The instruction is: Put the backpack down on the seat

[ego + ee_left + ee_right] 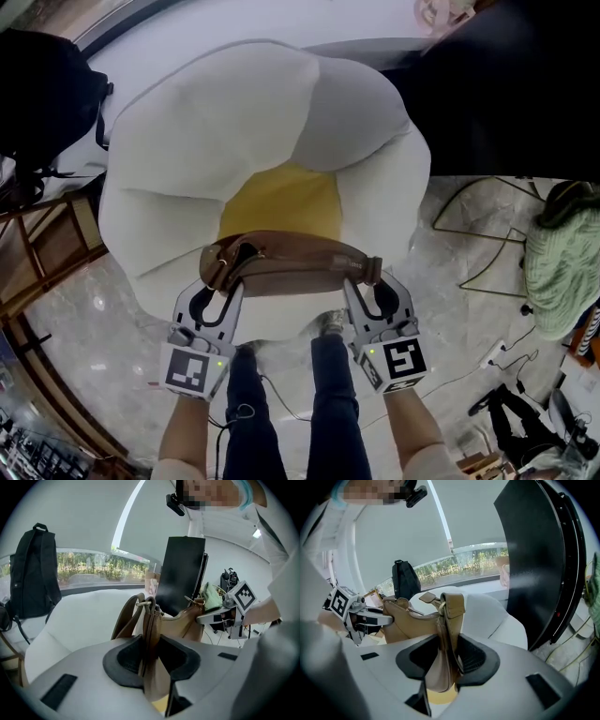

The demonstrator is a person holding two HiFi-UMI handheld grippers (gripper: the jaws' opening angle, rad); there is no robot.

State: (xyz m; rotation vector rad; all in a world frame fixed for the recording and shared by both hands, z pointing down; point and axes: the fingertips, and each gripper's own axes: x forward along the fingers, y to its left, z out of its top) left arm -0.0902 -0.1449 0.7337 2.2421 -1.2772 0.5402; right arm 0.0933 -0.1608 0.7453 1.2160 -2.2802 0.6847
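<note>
Over the front edge of the white seat (178, 141) hangs the brown backpack (286, 267) — left gripper (217, 289) clamped tight on its left end, right gripper (373, 287) clamped on its right end — just before the yellow cushion (281, 202).

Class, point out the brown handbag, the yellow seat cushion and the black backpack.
brown handbag (291, 272): head view, middle of its body.
yellow seat cushion (281, 202): head view, its bare centre.
black backpack (33, 573): left gripper view, its front panel.
</note>
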